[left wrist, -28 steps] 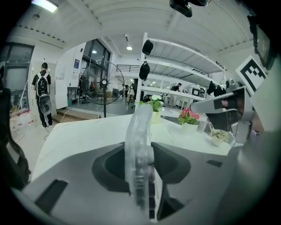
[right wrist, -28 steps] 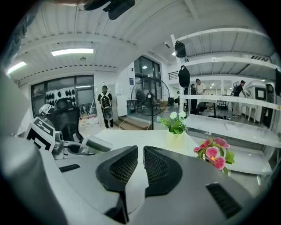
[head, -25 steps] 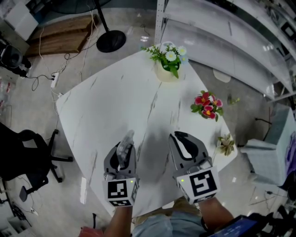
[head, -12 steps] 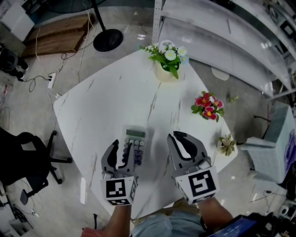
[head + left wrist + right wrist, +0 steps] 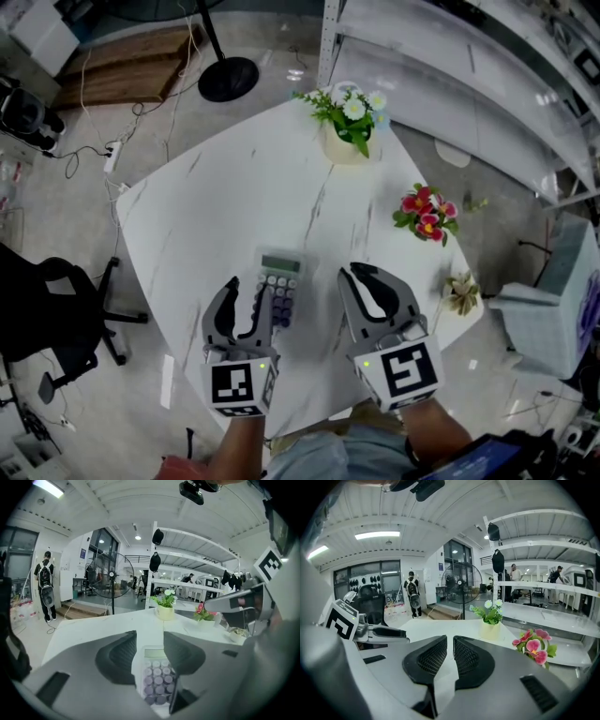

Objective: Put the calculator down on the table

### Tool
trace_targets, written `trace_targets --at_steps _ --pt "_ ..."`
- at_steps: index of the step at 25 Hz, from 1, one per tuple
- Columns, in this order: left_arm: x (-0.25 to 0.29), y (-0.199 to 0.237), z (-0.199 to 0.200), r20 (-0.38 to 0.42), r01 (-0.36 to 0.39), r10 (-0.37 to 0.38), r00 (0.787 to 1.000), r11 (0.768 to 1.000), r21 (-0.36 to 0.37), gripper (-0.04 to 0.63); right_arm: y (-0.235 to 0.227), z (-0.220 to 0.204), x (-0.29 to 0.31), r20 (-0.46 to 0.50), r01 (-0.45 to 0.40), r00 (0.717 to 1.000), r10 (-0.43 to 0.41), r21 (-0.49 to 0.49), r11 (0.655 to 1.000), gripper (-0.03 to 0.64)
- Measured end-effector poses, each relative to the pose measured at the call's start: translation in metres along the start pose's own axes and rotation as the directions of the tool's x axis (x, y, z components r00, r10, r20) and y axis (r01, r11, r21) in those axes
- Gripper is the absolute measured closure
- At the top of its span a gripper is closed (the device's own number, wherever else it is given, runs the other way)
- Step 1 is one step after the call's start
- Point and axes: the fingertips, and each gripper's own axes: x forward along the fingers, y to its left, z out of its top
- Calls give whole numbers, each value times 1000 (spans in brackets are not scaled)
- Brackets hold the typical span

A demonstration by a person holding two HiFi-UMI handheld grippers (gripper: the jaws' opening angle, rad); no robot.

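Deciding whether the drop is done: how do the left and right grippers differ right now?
The left gripper has its jaws apart; the right gripper has its jaws nearly together. The left gripper has the calculator lying flat on the table under its jaws; the right gripper has only bare table under its own. Both hover over the table's near part, pointing forward.

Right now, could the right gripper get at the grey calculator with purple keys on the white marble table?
Probably yes, at its far end only. The calculator lies just left of the right gripper with only white table between, but the left gripper hangs over its near half, jaws apart.
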Motion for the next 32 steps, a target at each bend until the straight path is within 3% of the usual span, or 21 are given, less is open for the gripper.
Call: trace_targets --at_steps 8,15,19,25,32 --pt "-56 -19 73 179 -57 56 982 998 -1 425 18 33 -32 107 -55 992 60 -44 997 571" --pt "-127 -50 128 318 -117 99 943 992 39 430 37 80 -87 251 -93 961 114 -91 991 598" --pt "-164 -62 152 397 -168 135 908 984 51 430 47 103 -117 321 -116 935 148 -117 986 600" --pt "-212 -77 164 469 -218 164 868 974 63 431 63 120 -157 394 -114 903 173 -169 979 600" --pt "-232 -85 172 506 -250 184 843 966 65 430 67 129 -176 432 -122 881 194 -188 975 601"
